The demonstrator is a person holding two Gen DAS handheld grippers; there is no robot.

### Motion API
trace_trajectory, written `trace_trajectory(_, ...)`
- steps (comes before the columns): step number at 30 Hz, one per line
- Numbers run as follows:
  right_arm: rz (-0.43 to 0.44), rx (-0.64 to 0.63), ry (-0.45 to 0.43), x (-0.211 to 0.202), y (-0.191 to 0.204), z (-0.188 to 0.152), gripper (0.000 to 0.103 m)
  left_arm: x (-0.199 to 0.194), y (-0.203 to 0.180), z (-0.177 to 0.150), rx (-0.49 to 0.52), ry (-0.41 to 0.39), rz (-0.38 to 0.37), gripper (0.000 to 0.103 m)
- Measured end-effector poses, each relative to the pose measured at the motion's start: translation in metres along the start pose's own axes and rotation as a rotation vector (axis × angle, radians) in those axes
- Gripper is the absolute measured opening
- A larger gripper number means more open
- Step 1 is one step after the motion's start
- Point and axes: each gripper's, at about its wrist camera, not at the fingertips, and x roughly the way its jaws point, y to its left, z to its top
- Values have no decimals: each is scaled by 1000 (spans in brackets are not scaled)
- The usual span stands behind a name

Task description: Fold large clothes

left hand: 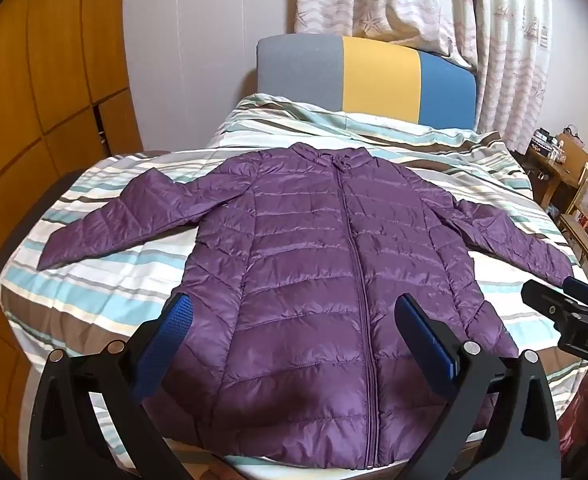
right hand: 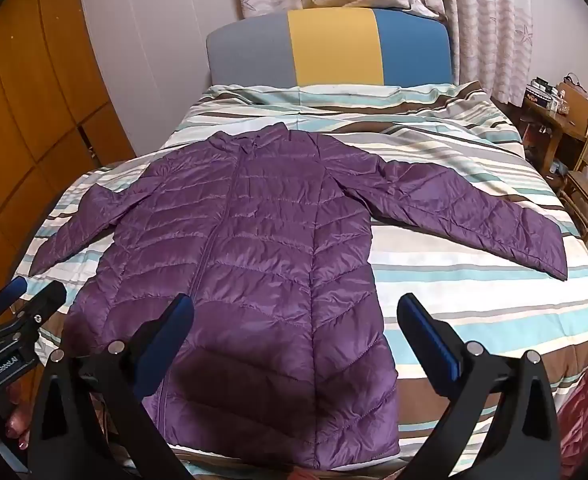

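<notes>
Blue pads line my left gripper and my right gripper; both are wide open and hold nothing. One body reads "GenRobot.AI", the other "DAS". Beyond them the purple jacket lies flat, zipped, on the striped bedcover.

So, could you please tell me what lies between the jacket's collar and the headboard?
Only the striped bedding, rumpled but bare, lies between the purple jacket and the headboard; the right wrist view shows it best.
</notes>
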Motion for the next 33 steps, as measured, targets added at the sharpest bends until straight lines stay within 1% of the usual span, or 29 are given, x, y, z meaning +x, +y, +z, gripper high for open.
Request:
trace_trajectory(1,3,6,6,1,-1,0,101,-3,0,-1,-3,-26,-2,100)
trace_trajectory(9,-9,4,5,-1,0,-2,101,-11,-7,4,-14,-16,-10,100)
trace_trajectory(10,-12,4,4,-4,1,-3,101,-5,-6,1,-15,-14,-10,100)
trace_trajectory(13,0,6,18,7,0,-4,101,-5,-8,2,-14,-15,-11,100)
trace_trajectory(14,2,7,20,6,-2,-2,101,-2,-1,-1,-15,-15,-20,100)
trace_trajectory(33,-4,5,38,10,-2,-4,101,-1,-4,-6,-20,-8,-23,100)
